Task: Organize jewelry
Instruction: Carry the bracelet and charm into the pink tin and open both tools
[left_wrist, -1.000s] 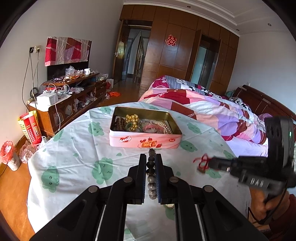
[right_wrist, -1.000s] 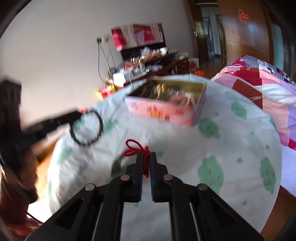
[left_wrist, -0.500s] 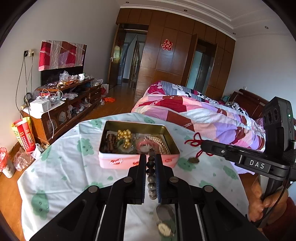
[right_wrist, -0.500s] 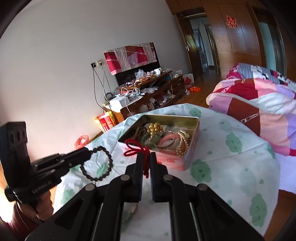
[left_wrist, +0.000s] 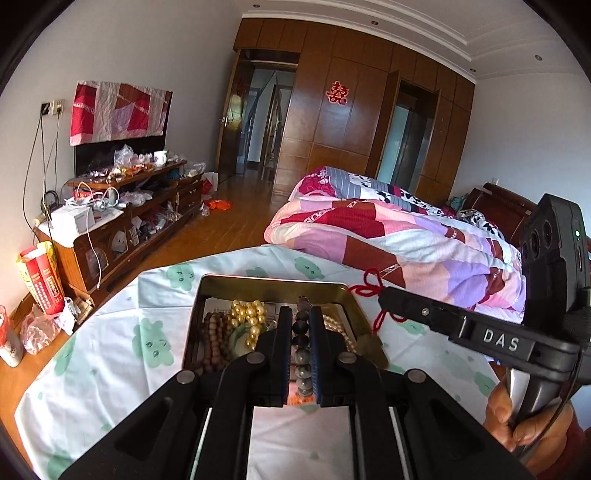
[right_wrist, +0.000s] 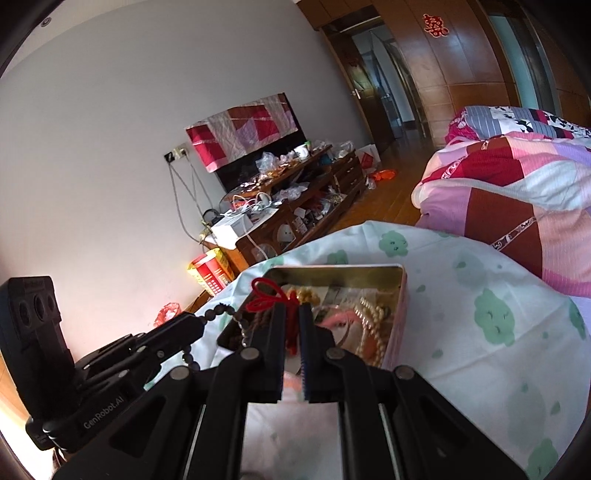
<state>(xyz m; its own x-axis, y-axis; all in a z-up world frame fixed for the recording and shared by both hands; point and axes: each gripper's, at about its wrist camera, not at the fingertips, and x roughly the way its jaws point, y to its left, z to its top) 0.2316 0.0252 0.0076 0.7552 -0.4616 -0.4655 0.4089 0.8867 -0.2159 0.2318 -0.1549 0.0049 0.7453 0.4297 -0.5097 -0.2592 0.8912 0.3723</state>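
Left claw (left_wrist: 298, 325) tight on dark bead bracelet (left_wrist: 301, 347)

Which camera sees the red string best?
The left wrist view. There the red string shows whole beside the tin: loops on top, tail hanging below the right gripper, against the bed. In the right wrist view, it is close, but the fingers hide its lower part.

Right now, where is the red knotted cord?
The red knotted cord is clamped in the right tongs, held above the near-left corner of the open jewelry tin, with the left tongs' dark bead bracelet beside it.
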